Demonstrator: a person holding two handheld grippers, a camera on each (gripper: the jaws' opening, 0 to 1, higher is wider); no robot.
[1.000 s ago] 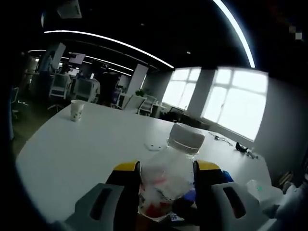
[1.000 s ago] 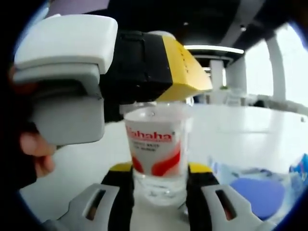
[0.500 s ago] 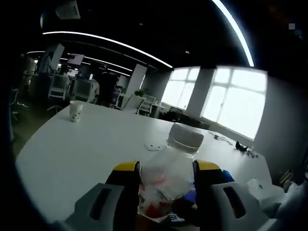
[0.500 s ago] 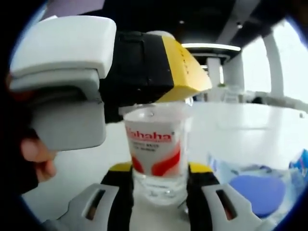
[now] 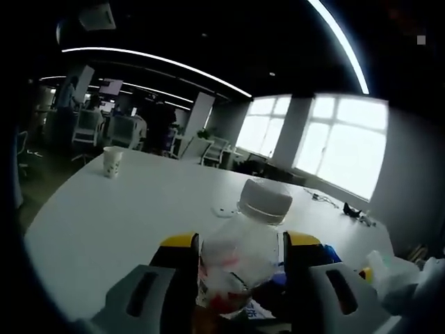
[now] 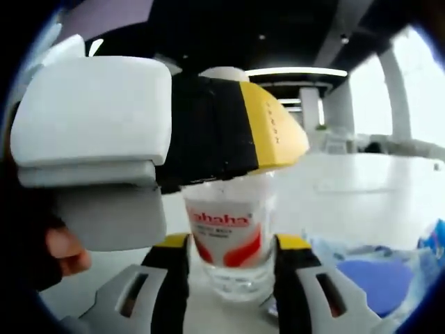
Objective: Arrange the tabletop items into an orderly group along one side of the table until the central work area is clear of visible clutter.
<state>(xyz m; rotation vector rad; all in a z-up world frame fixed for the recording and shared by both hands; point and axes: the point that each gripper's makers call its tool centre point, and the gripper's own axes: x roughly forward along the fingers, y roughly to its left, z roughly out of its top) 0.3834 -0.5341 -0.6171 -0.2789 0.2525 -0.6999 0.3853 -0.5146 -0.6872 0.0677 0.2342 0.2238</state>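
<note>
Gripping the water bottle (image 5: 240,268) between both grippers' fingers, paper cup (image 5: 112,161) well beyond on the table (image 5: 104,216).

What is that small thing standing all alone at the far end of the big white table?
Follow the white table away from the clear water bottle held between the left gripper jaws, toward the office chairs at the far left. Near that edge stands a paper cup, white with faint speckled print, upright, with nothing beside it.

A clear bottle (image 5: 240,264) with a white cap and a red-and-white label sits between yellow-tipped black and grey tongs (image 5: 240,278). The tabletop (image 5: 139,209) is white, as is a patterned paper cup (image 5: 112,161). Blue-and-clear plastic wrapping (image 6: 375,271) lies at right.
</note>
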